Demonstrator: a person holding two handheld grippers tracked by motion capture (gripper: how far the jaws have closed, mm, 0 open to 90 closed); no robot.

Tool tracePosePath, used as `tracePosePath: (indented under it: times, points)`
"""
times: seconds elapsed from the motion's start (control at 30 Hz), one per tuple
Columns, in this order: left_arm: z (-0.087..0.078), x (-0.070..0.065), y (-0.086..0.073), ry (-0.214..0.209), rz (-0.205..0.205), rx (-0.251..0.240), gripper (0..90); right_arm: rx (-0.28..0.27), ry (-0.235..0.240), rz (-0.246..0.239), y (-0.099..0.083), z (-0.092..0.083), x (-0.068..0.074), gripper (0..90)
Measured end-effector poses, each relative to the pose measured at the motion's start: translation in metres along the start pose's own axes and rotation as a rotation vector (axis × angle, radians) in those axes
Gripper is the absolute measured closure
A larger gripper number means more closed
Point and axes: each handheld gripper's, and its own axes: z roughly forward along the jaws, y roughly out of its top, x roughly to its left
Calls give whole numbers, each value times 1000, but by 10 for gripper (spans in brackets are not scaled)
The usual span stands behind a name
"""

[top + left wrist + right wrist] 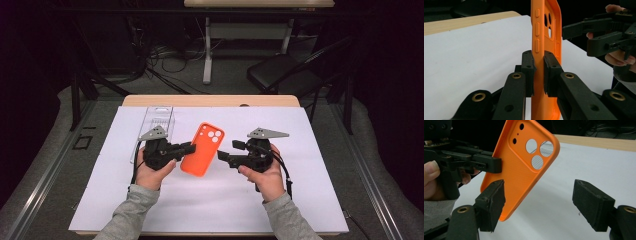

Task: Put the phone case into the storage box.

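Your left gripper clamps one long edge of the orange phone case, held apparently clear above the white sheet, while your right gripper stands spread just beside the case's opposite edge, near the clear tray.

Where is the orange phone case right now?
In the high view the orange phone case is mid-table above the white sheet, its edge clamped by the left gripper, with the open right gripper just beside it.
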Motion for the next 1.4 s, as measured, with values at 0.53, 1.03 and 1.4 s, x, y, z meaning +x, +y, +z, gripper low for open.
tracePosePath:
  times: [0.53, 1.03, 1.4]
  points:
    - [1, -2, -1, -8, -5, -7, 814, 22, 7, -10, -7, 8, 0, 308]
    - [2, -4, -2, -13, -3, -14, 814, 8, 54, 16, -9, 8, 0, 435]
    - [4, -7, -2, -17, 6, -18, 814, -12, 48, 45, -10, 7, -2, 455]
